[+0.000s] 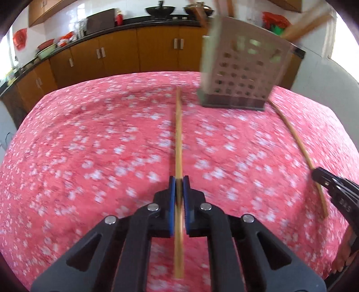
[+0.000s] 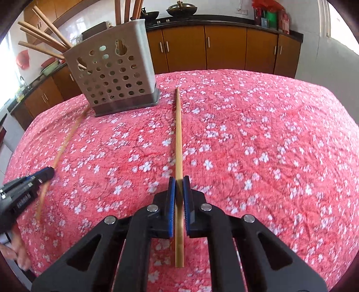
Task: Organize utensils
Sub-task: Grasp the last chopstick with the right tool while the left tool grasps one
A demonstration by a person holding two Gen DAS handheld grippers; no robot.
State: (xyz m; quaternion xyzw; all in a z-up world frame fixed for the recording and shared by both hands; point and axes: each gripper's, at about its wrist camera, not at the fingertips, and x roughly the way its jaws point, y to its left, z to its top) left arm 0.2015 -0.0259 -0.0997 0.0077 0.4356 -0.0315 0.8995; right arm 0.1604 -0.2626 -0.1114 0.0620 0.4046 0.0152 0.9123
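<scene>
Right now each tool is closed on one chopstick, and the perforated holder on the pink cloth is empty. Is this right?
Not quite: the holder already has several wooden utensils in it, as the right wrist view shows. Each tool is indeed closed on one chopstick.

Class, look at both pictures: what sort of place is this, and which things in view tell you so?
Most likely a home kitchen: woks stand on a dark counter over wooden cabinets, and a holder with chopsticks sits on a table with a floral cloth.

The left wrist view is smeared — the holder and tablecloth blur — and the utensil handles in the holder run off the top edge.
</scene>
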